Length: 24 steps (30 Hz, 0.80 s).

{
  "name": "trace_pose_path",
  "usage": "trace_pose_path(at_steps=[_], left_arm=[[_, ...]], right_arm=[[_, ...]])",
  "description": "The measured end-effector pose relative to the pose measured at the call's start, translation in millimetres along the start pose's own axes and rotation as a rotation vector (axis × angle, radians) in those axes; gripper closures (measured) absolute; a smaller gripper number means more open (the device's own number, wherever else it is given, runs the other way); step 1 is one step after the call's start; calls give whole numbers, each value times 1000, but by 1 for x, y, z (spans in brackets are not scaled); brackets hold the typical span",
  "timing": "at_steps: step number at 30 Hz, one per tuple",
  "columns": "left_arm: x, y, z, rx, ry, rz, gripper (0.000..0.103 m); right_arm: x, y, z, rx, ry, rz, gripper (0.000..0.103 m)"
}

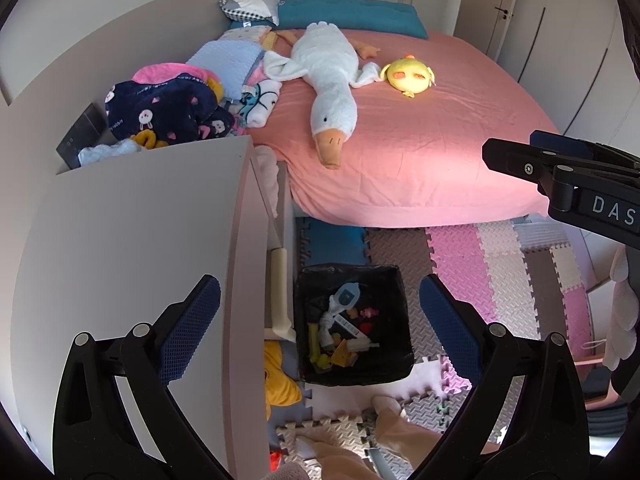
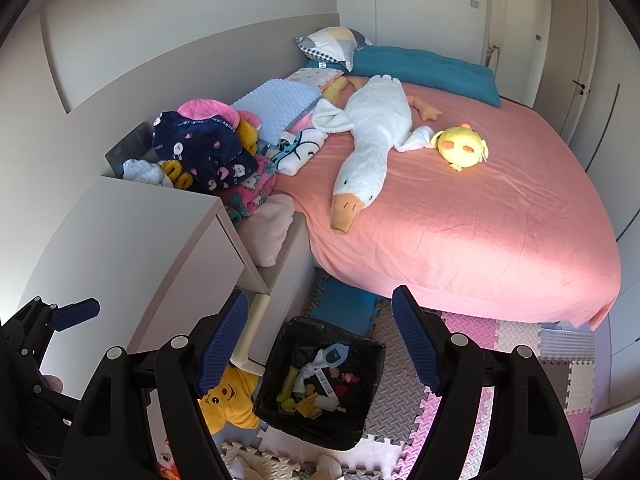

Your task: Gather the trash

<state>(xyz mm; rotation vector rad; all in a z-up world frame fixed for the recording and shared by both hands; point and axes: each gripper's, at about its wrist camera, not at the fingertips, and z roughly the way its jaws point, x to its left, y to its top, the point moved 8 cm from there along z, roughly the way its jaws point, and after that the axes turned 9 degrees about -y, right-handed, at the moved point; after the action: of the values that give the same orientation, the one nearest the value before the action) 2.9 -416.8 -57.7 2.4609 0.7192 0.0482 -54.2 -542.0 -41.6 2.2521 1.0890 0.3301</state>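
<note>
Blue-padded fingers of the left claw stand wide apart with nothing between them, framing a black-lined trash bin on the foam puzzle-mat floor. Inside the bin lie mixed scraps: a white-and-blue thermometer-like thing, a white strip with a barcode, yellow and red bits. From the right wrist view the right claw is likewise wide and empty above the same bin. Large letters "DAS" show on the right claw's black body in the left wrist view. Beside the bin stands a white bedside cabinet, a yellow star plush at its foot. On the pink bed lie a white goose plush, a yellow chick plush and a navy blanket with small writing, too blurred to read
</note>
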Motion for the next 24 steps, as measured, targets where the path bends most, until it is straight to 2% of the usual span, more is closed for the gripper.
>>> trace_pose_path(at_steps=[24], left_arm=[[-2, 1, 2, -15, -18, -4, 7]], right_arm=[[-5, 6, -1, -1, -4, -1, 28]])
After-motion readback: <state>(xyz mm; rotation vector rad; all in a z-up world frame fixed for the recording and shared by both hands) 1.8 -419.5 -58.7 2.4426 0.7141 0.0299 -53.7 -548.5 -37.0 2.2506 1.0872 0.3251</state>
